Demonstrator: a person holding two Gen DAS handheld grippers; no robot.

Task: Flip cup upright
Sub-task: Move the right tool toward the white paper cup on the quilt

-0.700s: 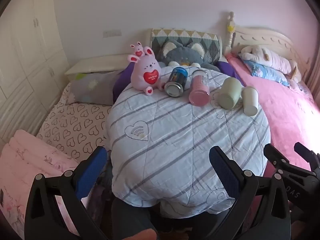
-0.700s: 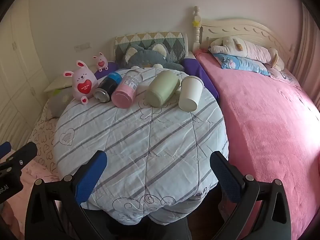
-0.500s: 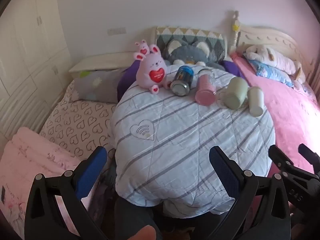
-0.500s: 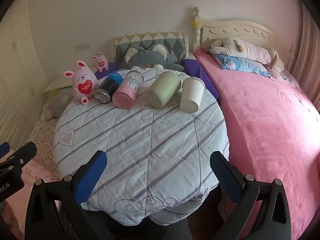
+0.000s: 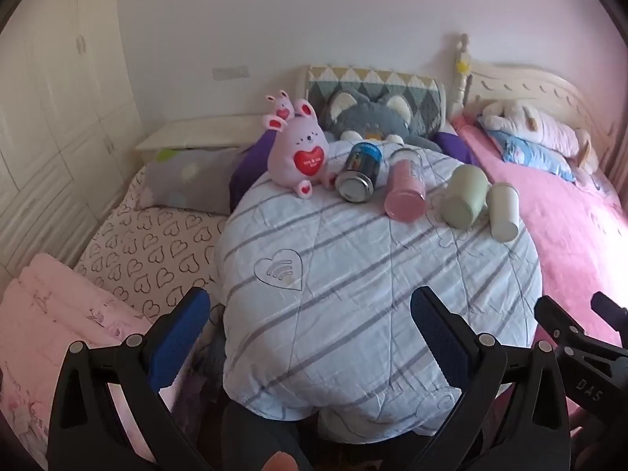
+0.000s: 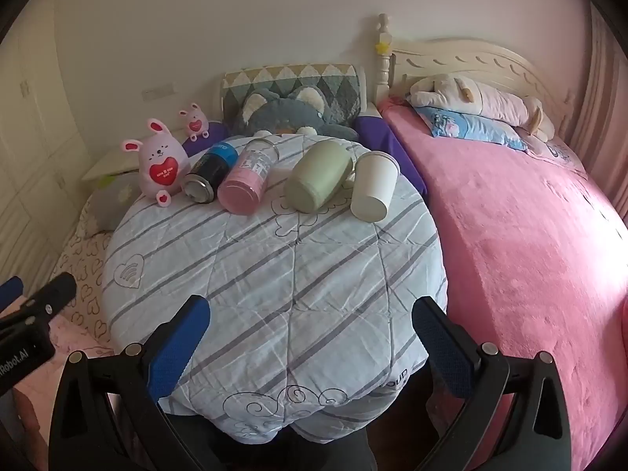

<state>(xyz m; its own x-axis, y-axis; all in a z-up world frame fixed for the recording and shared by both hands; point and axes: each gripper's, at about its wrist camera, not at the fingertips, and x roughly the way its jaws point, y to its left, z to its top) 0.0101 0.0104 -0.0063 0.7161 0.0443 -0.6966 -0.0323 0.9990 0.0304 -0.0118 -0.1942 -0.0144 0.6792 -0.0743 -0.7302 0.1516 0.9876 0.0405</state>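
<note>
Several containers lie on their sides in a row at the far edge of a round table covered by a striped quilt [image 6: 274,282]: a dark can [image 6: 210,174], a pink bottle [image 6: 247,186], a green mug [image 6: 318,182] and a white paper cup [image 6: 373,186]. They also show in the left wrist view: can [image 5: 359,176], pink bottle [image 5: 406,190], green mug [image 5: 465,196], white cup [image 5: 503,212]. My left gripper [image 5: 310,322] and right gripper [image 6: 310,322] are both open and empty, held back over the near edge of the table, well short of the row.
A pink bunny plush [image 6: 161,165] sits left of the can, a grey cat plush [image 6: 290,114] behind the row. A pink bed [image 6: 510,235] lies right of the table; a heart-print bed [image 5: 149,251] with a grey pillow lies left. Folded pink bedding [image 5: 51,314] is near left.
The left gripper has shifted left and slightly back, so the table and row sit further right in its view. The right gripper has barely moved. Both stay open.
</note>
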